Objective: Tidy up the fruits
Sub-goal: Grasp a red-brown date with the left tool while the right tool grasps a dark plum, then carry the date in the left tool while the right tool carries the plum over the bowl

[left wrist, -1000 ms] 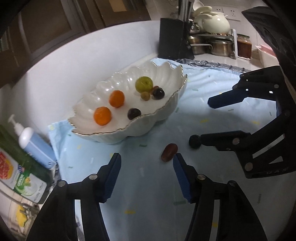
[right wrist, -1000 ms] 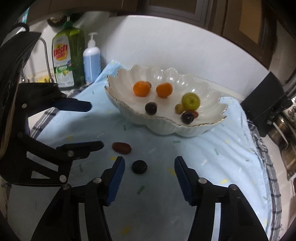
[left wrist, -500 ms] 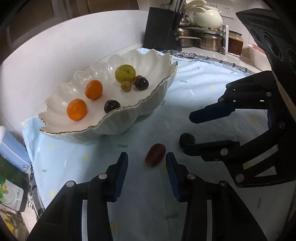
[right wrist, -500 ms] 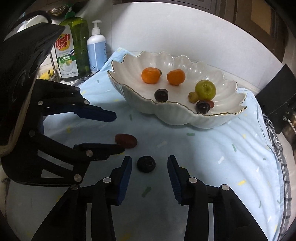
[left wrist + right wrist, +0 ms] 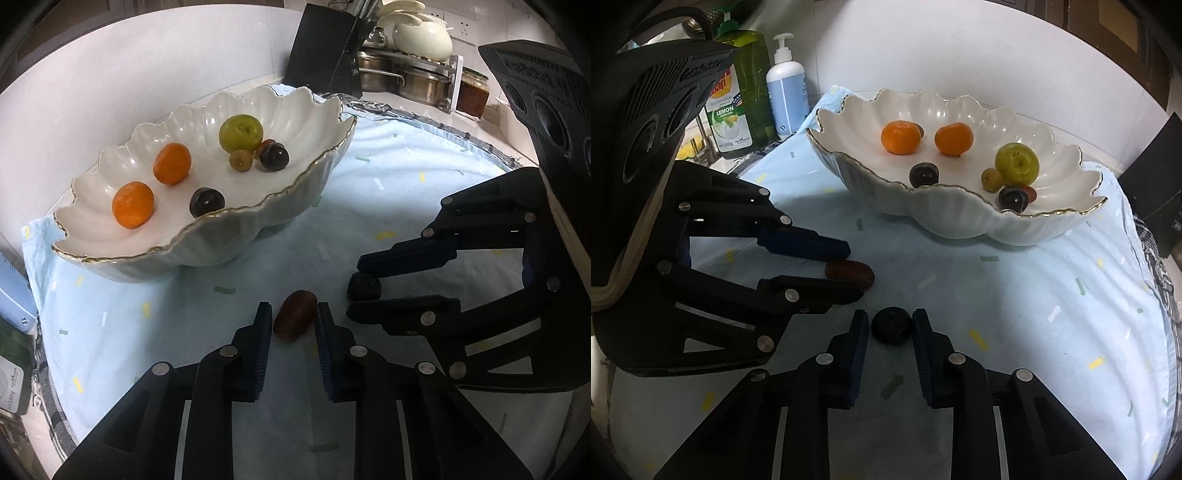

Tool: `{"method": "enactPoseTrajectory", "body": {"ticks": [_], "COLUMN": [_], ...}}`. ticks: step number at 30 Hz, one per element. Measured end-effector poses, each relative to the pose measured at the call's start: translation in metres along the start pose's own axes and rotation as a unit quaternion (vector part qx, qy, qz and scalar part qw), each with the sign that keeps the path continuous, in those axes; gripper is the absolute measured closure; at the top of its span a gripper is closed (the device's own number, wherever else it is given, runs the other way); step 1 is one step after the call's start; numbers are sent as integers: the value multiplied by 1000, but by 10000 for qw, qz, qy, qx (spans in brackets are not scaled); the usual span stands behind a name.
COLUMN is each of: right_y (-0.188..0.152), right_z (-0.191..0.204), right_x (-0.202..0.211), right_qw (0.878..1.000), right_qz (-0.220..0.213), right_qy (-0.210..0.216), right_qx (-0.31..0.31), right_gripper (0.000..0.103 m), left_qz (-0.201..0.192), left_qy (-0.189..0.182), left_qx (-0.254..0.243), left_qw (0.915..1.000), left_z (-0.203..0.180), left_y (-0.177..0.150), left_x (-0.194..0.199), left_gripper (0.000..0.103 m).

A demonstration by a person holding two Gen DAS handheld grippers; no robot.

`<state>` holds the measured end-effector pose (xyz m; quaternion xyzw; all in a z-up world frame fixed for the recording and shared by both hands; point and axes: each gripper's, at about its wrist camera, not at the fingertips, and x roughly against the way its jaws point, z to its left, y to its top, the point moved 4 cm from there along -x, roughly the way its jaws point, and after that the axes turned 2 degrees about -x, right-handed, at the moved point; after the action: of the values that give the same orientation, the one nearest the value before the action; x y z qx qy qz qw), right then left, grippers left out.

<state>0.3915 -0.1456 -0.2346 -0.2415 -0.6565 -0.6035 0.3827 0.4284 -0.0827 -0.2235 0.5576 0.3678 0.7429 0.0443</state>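
Note:
A reddish-brown oval fruit (image 5: 295, 320) lies on the light blue cloth (image 5: 388, 184). My left gripper (image 5: 293, 314) is closing on it, and both blue pads touch its sides. Beside it, a dark round fruit (image 5: 891, 326) sits between the pads of my right gripper (image 5: 890, 321), which is also closing and pinches it. Behind them stands a white scalloped bowl (image 5: 258, 208) with a gold rim. It holds two oranges (image 5: 171, 163), a green fruit (image 5: 241, 132) and several small dark fruits. In each wrist view the other gripper shows from the side, its fingers clamped on its fruit.
A green dish soap bottle (image 5: 738, 92) and a white pump bottle (image 5: 786, 88) stand left of the cloth. A black knife block (image 5: 325, 55), steel pots (image 5: 413, 81) and a jar (image 5: 472, 92) stand at the back right. A white wall runs behind the bowl.
Both grippers have sunk toward the cloth and narrowed from wide open to tight around their fruits. The fruits and the bowl have stayed in place.

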Motion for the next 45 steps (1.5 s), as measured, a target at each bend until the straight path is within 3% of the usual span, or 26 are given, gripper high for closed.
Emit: {"method": "enactPoseTrajectory", "body": {"ticks": [11, 24, 45], "right_y": [-1, 6, 32], "right_z": [1, 1, -3], "right_x": [7, 44, 128], "right_qw": [9999, 9984, 9856], "right_qz": [-91, -468, -1615], "right_qy": [-8, -130, -314], "right_qx": [-121, -281, -387], "right_gripper": [81, 81, 80], "left_qz": [-57, -407, -1150], "left_qy": [117, 378, 1266], "left_qx": [297, 763, 1394], "left_qw": [9995, 9955, 9753], "left_z": [0, -2, -11], "left_y": [0, 7, 29], "left_x": [6, 49, 130], "left_gripper": [82, 83, 83]}}
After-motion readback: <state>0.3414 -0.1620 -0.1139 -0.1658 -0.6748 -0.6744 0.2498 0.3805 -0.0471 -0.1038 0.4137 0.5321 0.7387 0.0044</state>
